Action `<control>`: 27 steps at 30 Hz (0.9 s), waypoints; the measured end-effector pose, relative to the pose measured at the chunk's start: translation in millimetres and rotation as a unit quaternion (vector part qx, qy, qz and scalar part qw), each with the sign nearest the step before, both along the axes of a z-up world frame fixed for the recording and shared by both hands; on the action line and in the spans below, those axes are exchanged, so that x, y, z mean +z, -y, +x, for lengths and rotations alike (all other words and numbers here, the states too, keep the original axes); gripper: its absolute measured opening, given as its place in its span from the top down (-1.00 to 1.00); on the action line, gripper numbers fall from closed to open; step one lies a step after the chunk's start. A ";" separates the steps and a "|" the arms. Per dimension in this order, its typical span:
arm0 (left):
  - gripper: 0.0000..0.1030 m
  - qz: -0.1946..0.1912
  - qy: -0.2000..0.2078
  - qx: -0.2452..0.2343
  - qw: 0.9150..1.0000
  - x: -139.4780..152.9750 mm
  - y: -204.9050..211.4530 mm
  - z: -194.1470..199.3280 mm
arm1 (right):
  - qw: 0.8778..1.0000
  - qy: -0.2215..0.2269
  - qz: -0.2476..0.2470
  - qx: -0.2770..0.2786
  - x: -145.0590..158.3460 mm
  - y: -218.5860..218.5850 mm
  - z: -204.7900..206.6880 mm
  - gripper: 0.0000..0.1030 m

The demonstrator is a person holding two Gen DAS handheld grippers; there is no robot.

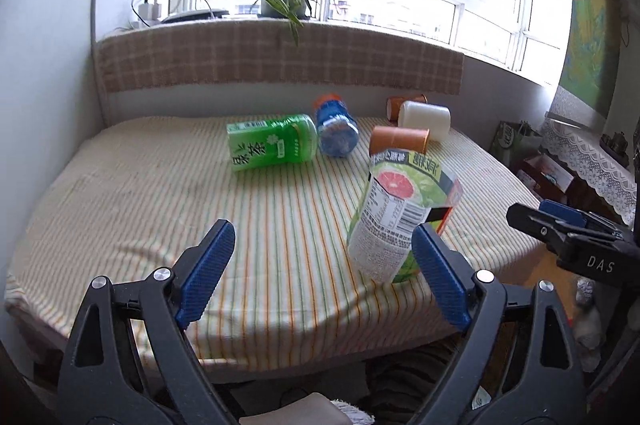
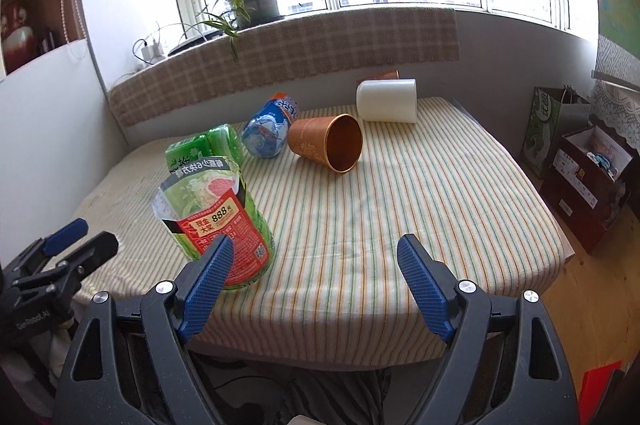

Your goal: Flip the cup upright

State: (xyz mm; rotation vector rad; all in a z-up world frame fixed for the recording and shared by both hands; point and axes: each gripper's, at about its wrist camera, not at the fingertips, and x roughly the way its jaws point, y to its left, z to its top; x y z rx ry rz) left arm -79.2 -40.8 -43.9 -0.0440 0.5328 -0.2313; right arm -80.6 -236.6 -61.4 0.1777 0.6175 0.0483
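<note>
An orange cup (image 2: 326,143) lies on its side mid-table, its mouth toward the right wrist view; it also shows in the left wrist view (image 1: 398,141). A white cup (image 2: 387,101) lies on its side behind it, and shows in the left wrist view (image 1: 424,119). A second orange cup (image 1: 404,105) lies behind the white one. A green cut-open carton cup (image 1: 394,221) stands at the front; in the right wrist view (image 2: 218,221) it stands front left. My left gripper (image 1: 322,265) is open and empty. My right gripper (image 2: 314,269) is open and empty.
A green tea bottle (image 1: 272,143) and a blue bottle (image 1: 335,125) lie on the striped tablecloth (image 2: 420,209). A checked cloth ledge and a potted plant (image 2: 256,1) stand behind. Bags and boxes (image 2: 588,177) stand on the floor to the right.
</note>
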 end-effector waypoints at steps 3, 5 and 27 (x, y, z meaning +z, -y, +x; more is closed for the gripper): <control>-0.80 0.007 0.044 0.030 0.999 14.2 -5.4 -10.6 | 1.000 0.025 -0.014 0.008 4.4 -9.6 -5.7 -0.63; -0.94 0.013 0.060 0.042 0.997 20.3 -7.5 -12.8 | 0.999 0.036 -0.024 0.014 7.1 -14.8 -7.8 -0.63; -1.00 0.014 0.087 0.054 0.995 38.4 -4.7 -22.9 | 0.997 0.074 -0.033 0.010 12.1 -19.9 -14.1 -0.70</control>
